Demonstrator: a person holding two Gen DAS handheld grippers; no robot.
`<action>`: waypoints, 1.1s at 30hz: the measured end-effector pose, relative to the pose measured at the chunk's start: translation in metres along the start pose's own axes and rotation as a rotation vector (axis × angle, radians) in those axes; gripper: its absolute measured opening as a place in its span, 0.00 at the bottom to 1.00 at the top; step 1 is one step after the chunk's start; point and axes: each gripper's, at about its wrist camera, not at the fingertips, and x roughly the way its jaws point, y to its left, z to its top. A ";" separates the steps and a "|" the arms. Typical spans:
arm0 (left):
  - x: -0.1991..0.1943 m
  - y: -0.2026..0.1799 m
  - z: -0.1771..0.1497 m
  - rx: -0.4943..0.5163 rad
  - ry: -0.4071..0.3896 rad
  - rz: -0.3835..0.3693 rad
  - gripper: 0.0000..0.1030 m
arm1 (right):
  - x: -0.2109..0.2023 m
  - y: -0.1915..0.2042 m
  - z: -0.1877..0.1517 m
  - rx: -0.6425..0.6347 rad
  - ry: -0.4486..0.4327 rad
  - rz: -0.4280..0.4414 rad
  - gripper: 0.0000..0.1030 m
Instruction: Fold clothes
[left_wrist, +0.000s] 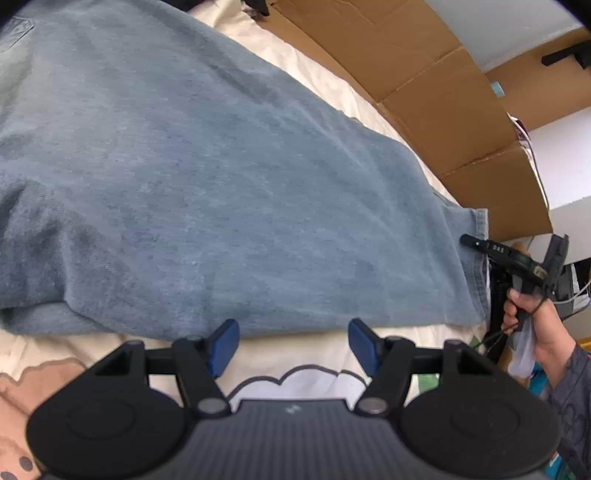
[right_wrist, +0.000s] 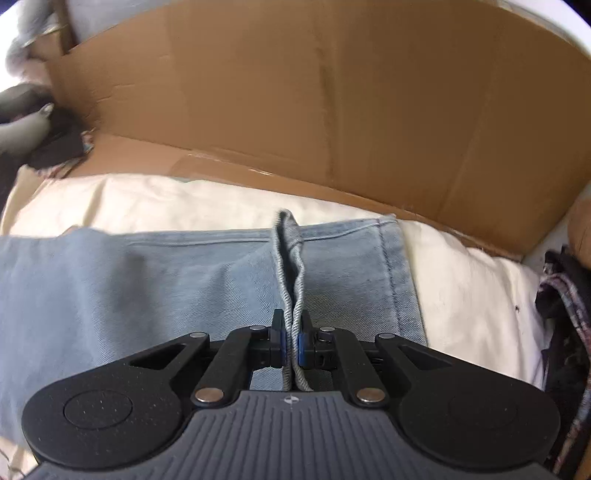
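A light blue denim garment (left_wrist: 221, 184) lies spread on a cream bed sheet (left_wrist: 317, 360) and fills most of the left wrist view. My left gripper (left_wrist: 293, 334) stands open just short of the garment's near edge, with nothing between its blue pads (left_wrist: 223, 341). At the far right of that view my right gripper (left_wrist: 471, 240), held by a person's hand (left_wrist: 532, 317), reaches the hemmed end. In the right wrist view the right gripper (right_wrist: 293, 325) is shut on a raised fold (right_wrist: 290, 258) of the denim (right_wrist: 147, 280) near its stitched hem.
A flattened brown cardboard sheet (right_wrist: 295, 92) stands along the far side of the bed, also seen as cardboard (left_wrist: 424, 92) in the left view. Dark plaid clothes (right_wrist: 565, 314) are piled at the right edge. Dark items (right_wrist: 22, 122) sit at the far left.
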 end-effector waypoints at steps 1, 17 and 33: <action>0.000 0.000 -0.001 0.000 0.001 0.002 0.66 | 0.003 -0.004 0.001 0.013 0.002 -0.001 0.06; 0.000 0.004 -0.001 -0.002 0.010 0.010 0.66 | 0.003 -0.040 0.035 0.121 -0.036 -0.024 0.04; 0.000 0.003 -0.005 0.005 0.031 0.022 0.66 | 0.036 -0.055 0.034 0.187 -0.017 -0.048 0.04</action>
